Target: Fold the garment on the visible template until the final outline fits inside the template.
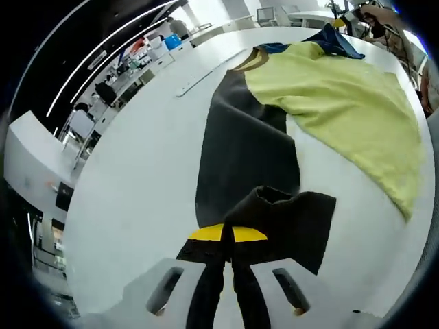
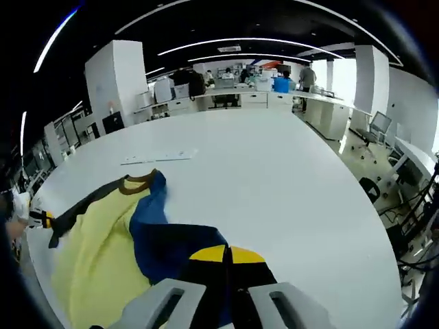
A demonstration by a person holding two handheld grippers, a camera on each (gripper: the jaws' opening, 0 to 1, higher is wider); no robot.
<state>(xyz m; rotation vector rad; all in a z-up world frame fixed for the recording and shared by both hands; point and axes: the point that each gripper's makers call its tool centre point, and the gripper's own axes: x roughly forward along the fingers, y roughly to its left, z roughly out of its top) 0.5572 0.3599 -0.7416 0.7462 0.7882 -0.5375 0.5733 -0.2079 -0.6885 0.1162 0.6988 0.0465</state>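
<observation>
A colour-block shirt (image 1: 329, 103) lies spread on a white table (image 1: 144, 185), its yellow body, black panel and blue sleeve all showing. In the left gripper view its long axis runs from the brown collar (image 1: 251, 60), pointing at the table's far edge, back to the gripper. The left gripper (image 1: 228, 255) has its jaws clenched together on the black sleeve (image 1: 288, 219), whose cloth bunches up right at the tips. In the right gripper view the right gripper (image 2: 226, 274) is likewise pinched closed on the blue sleeve (image 2: 171, 247), with the yellow body stretching toward the table's left edge and the collar lying beyond. A pale strip (image 2: 159, 158) rests flat on the table just past the collar.
</observation>
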